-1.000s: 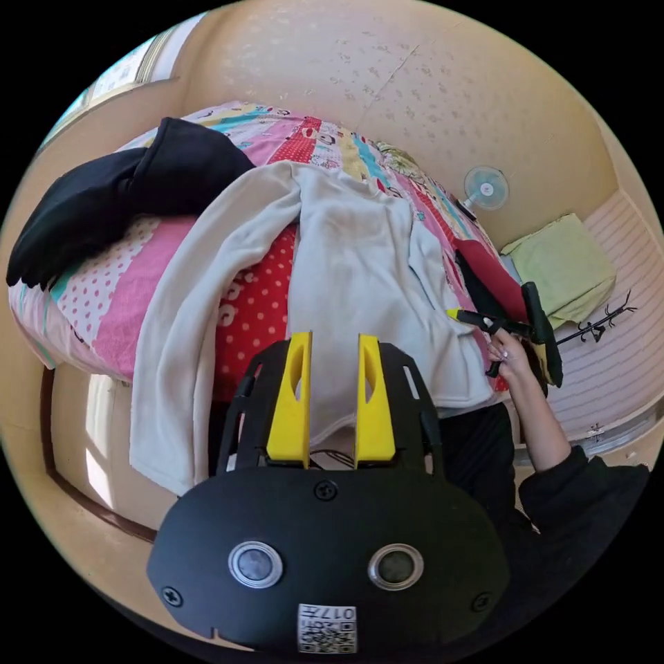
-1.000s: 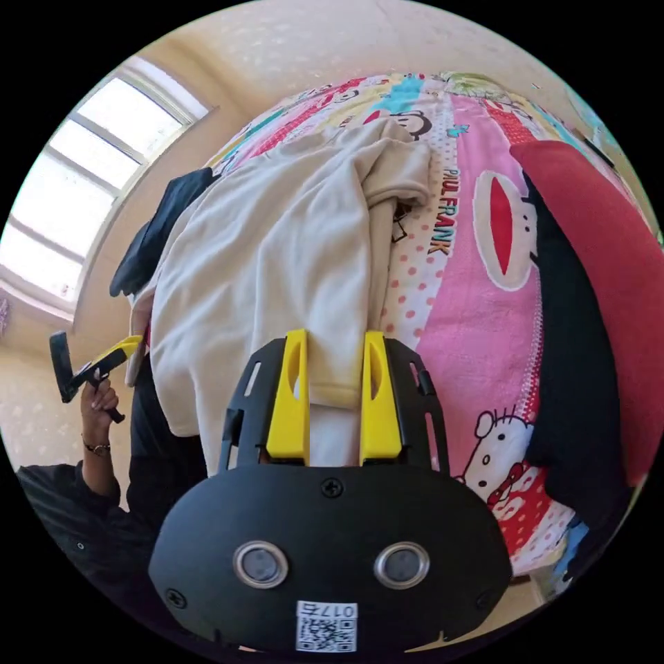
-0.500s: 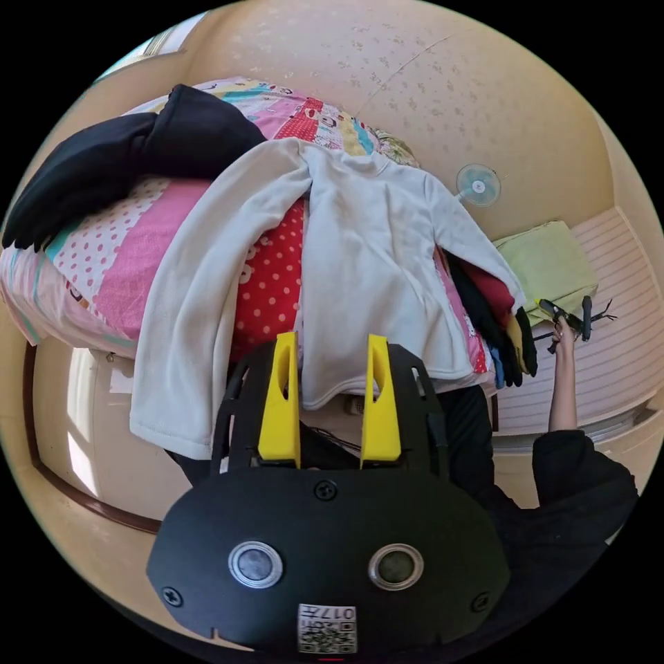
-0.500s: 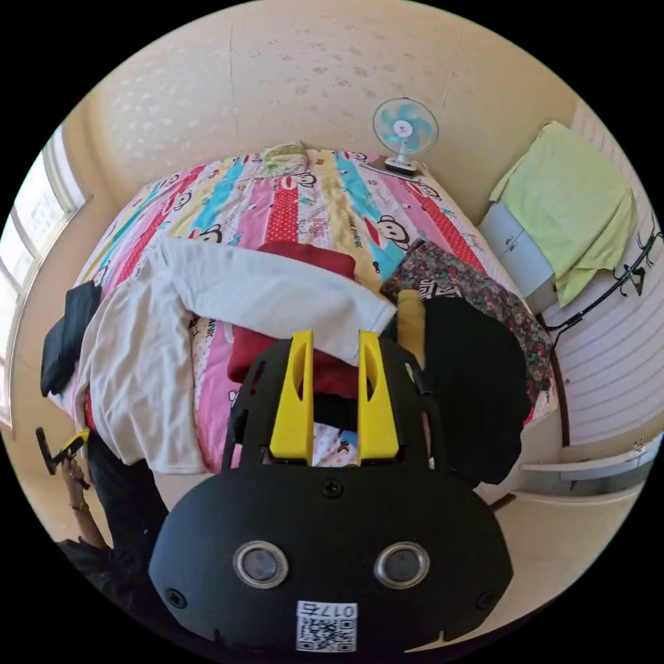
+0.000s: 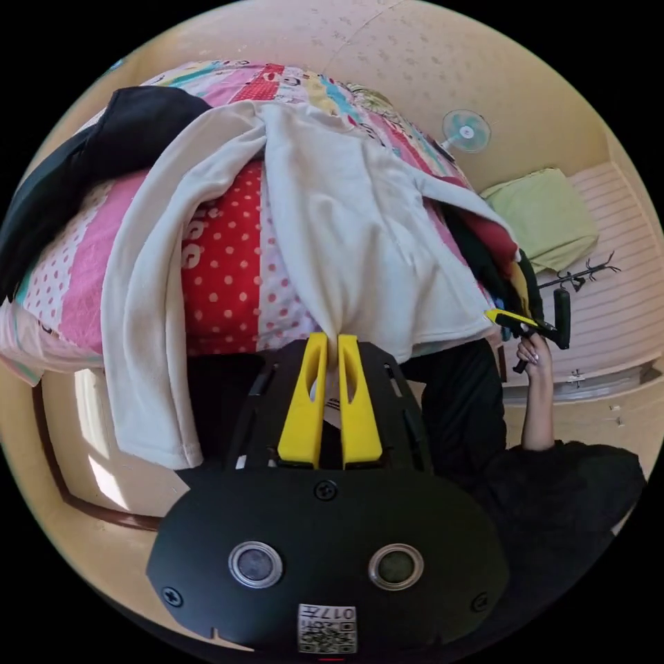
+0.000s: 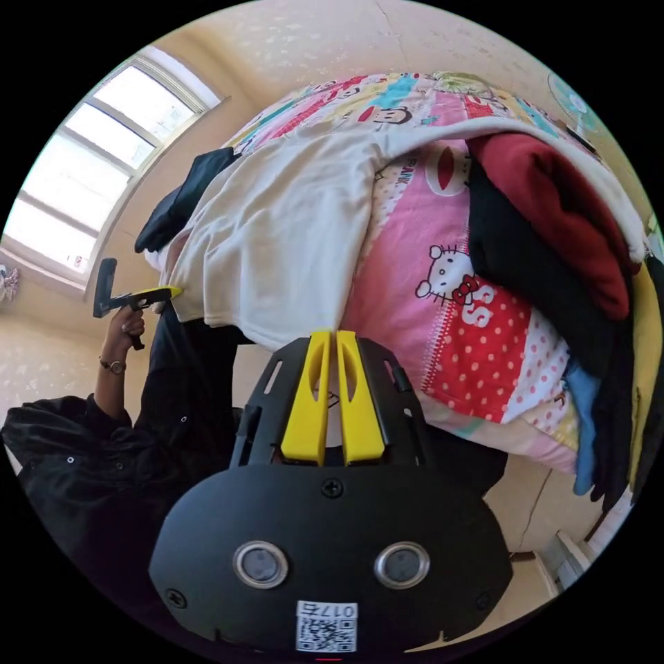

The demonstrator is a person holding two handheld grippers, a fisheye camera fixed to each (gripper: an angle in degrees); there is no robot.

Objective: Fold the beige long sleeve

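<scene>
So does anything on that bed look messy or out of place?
One sleeve of the beige long-sleeve top droops off the bed's edge, and its other sleeve drapes over a heap of dark red and black clothes. Both the left gripper and the right gripper pinch its hem.

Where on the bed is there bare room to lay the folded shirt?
Bare blanket between the beige shirt's body and its hanging sleeve. Crowded: black garment one side, red and black pile the other.

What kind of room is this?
Most likely a bedroom in a home: a bed with a bright cartoon bedspread takes up most of it, clothes are piled on it, and a window and a small fan stand by the walls.
</scene>
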